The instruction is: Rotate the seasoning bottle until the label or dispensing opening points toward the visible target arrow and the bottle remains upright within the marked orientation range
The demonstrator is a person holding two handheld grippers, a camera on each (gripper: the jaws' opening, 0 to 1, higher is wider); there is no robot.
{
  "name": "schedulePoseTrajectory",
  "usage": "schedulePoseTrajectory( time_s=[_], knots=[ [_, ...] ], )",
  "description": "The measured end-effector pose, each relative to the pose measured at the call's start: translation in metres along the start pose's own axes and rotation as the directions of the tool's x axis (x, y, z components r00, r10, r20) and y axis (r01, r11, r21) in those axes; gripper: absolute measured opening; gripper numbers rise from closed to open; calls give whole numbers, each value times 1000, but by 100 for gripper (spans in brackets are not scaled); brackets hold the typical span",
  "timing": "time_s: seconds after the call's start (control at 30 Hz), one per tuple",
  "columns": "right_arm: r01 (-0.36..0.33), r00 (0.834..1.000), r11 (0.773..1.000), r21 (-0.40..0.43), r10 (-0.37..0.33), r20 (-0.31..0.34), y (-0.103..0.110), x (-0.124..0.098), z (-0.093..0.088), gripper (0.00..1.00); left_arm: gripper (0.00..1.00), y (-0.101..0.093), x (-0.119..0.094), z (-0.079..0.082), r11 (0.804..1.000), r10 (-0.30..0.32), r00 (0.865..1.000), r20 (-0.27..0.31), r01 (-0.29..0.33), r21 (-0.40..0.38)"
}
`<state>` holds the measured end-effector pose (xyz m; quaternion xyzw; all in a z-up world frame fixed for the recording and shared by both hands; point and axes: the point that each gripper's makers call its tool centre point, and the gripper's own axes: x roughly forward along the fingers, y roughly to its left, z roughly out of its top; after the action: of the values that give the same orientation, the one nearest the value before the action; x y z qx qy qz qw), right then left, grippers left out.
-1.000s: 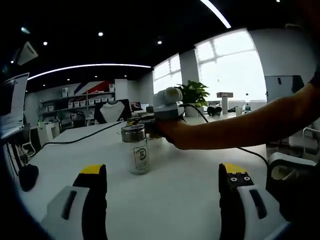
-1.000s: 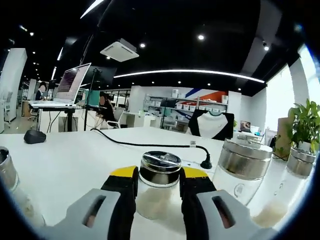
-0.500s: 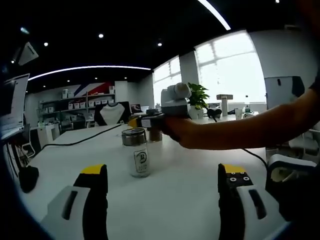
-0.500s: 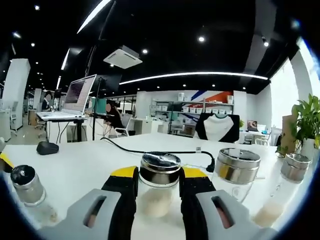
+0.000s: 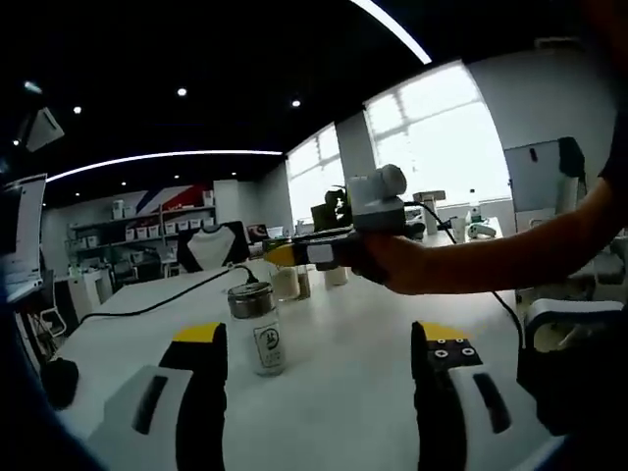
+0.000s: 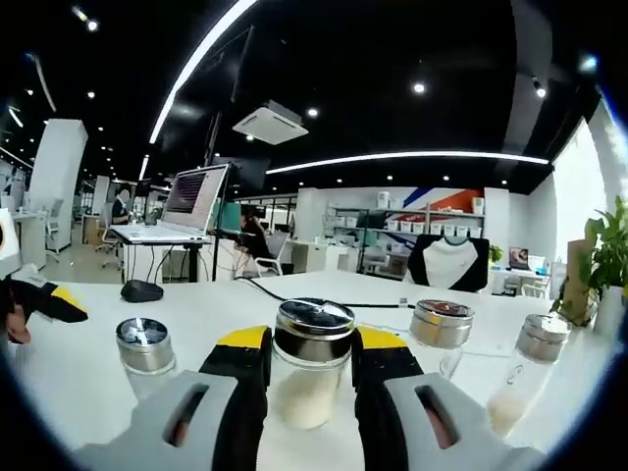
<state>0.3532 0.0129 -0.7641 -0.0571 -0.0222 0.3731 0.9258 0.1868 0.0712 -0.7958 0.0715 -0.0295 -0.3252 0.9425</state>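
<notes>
Gripping seasoning bottle (image 6: 313, 368), lower body hidden.

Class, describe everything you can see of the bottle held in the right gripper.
The bottle is clear glass with a shiny metal cap and pale powder in its lower part. It stands upright between the right gripper jaws, whose yellow-tipped fingers press its sides just below the cap. No label shows from here.

We see the seasoning bottle (image 6: 313, 368) upright between the yellow-tipped jaws of the right gripper (image 6: 312, 355) — clear glass, pale powder in its lower part, a shiny metal cap on top. Another lidded bottle (image 5: 257, 331) with a small printed label stands upright on the white table (image 5: 343, 383).
</notes>
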Motion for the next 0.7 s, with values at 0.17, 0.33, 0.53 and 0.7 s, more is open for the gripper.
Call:
schedulePoseTrajectory(
  time_s=[0.17,0.33,0.53,0.7],
  knots=[
    [-73,997,997,-21,73,-3,18,-22,5,30,69,-9,5,6,999,-35,999,26,35,-16],
    [-175,984,984,-12,175,10,41,-42,12,30,63,-15,13,5,996,-57,998,38,59,-66],
    [-256,966,966,-21,256,27,64,-64,21,30,60,-20,23,4,991,-85,996,40,88,-99],
    [-323,946,946,-3,323,38,76,-78,27,30,59,-23,29,2,993,-97,995,22,98,-66]
  ],
)
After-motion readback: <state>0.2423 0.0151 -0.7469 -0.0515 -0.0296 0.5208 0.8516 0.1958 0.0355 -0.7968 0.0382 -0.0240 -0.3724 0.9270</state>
